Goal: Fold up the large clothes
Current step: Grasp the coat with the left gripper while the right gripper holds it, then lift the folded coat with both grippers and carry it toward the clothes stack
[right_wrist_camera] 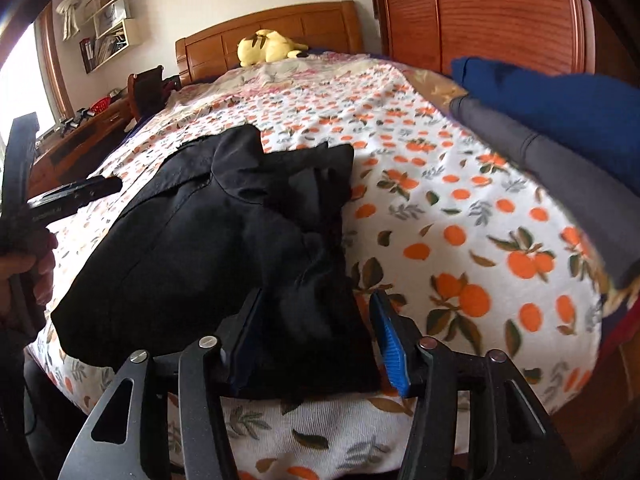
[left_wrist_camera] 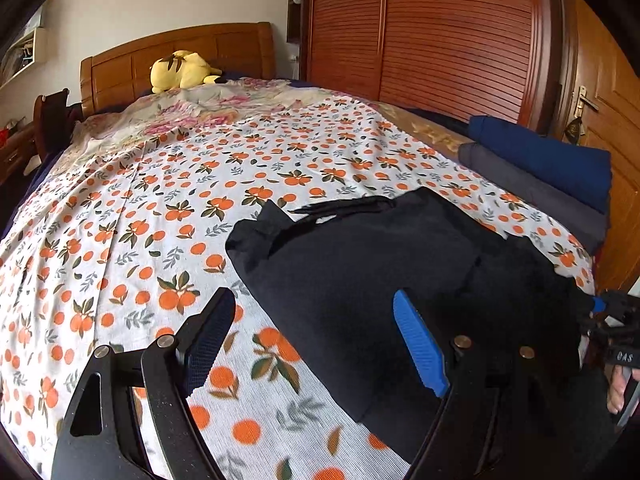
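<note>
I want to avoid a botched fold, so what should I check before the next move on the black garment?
1. Left gripper open: ok, jaws wide apart.
2. Right gripper open around the crumpled black fabric garment: ok, near edge sits between the fingers.
3. Garment lying flat: not ok, bunched on its right side.
4. Orange-print bedsheet free beside the garment: ok.
5. Folded blue and grey clothes stack clear of the garment: ok, apart.
6. Right gripper's fingers touching the fabric: cannot tell.

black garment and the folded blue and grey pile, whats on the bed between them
Only bare orange-print bedsheet lies between the black garment and the folded blue and grey pile; the right wrist view shows it best.
</note>
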`<state>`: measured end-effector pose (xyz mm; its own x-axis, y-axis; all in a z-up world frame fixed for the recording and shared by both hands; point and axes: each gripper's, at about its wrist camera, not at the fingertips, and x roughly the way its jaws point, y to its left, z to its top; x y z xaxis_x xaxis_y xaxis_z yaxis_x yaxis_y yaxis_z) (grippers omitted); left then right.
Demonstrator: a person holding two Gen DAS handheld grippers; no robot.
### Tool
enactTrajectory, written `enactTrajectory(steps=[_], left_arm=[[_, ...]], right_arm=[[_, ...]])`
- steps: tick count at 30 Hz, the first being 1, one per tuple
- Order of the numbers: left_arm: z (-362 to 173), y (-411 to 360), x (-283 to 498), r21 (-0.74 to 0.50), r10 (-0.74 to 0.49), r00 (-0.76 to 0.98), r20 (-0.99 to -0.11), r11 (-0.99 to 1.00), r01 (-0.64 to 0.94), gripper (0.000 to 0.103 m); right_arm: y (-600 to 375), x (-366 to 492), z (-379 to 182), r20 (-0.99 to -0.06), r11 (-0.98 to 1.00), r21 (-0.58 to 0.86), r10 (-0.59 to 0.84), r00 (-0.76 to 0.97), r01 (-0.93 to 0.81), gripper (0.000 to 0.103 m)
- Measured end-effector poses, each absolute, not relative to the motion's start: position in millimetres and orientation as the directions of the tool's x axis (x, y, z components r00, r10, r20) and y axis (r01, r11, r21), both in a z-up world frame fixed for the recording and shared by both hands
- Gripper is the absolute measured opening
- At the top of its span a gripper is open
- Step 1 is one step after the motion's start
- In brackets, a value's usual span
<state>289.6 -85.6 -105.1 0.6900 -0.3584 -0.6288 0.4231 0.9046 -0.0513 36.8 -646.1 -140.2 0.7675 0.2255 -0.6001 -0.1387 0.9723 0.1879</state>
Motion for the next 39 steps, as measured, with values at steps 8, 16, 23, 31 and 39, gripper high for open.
enactTrajectory(steps=[8,16,23,31,39], left_arm=[[-122.3,-89.8,335.6,-0.034,-0.306,0.662,-0.684,0.92,0.391,0.082],[-139.3,-90.6,368.1,-0.049,-0.292,0.624,-0.725,0.925,0.376,0.082],[-156.9,-90.4,390.7,-0.142,-0.335,0.549,-0.766,0.921,0.363,0.082],[-159.7,-88.2,394.1,-0.215,-0.387,0.509,-0.769,0.906,0.365,0.073],[-157.5,-89.9,391.1,-0.282,-0.435,0.461,-0.774,0.888,0.364,0.04]], right_arm=[[-656.7,48.7,-150.9,-0.612,0.964,0.233,0.247,0.752,-0.127,0.078],[-645.4,52.5,-157.8,-0.603,0.948,0.262,0.306,0.737,-0.18,0.06],[-634.0,54.9,-155.6,-0.606,0.945,0.23,0.328,0.725,-0.235,0.039],[-634.3,59.0,-158.3,-0.601,0.938,0.242,0.347,0.72,-0.25,0.034],[-635.0,57.5,-158.4,-0.588,0.915,0.27,0.403,0.702,-0.299,0.023]])
